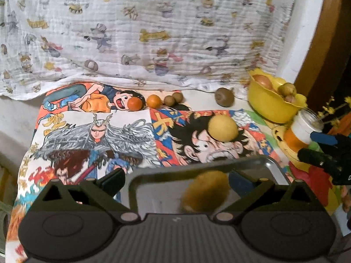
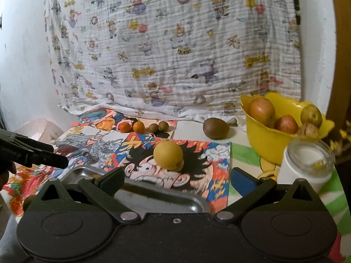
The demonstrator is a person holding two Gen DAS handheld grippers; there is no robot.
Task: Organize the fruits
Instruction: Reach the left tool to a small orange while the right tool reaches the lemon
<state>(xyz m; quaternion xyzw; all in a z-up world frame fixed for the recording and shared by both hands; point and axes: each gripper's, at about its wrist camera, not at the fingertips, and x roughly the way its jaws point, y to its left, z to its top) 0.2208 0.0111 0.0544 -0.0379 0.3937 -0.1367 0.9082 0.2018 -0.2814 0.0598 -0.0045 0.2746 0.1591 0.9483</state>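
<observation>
Basically, roll risk: the blurred brown-yellow fruit (image 1: 205, 191) sits between the wide-open jaws of the left gripper (image 1: 176, 180) over the metal tray (image 1: 274, 166), apparently untouched, and could run off the shallow rim. Right gripper (image 2: 177, 178) is wide open and empty at the tray's near right corner. Yellow lemon (image 2: 168, 154) lies just beyond it on the poster; yellow bowl (image 2: 263, 144) far right.

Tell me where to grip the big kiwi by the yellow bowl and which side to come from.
Grip the big kiwi across its short middle, coming from the front and above. It lies on its side, long axis left to right, so the narrow waist faces the camera. The yellow bowl sits close on its right and the hanging cloth behind, which probably rules out those sides. The right gripper is open and nearest.
</observation>
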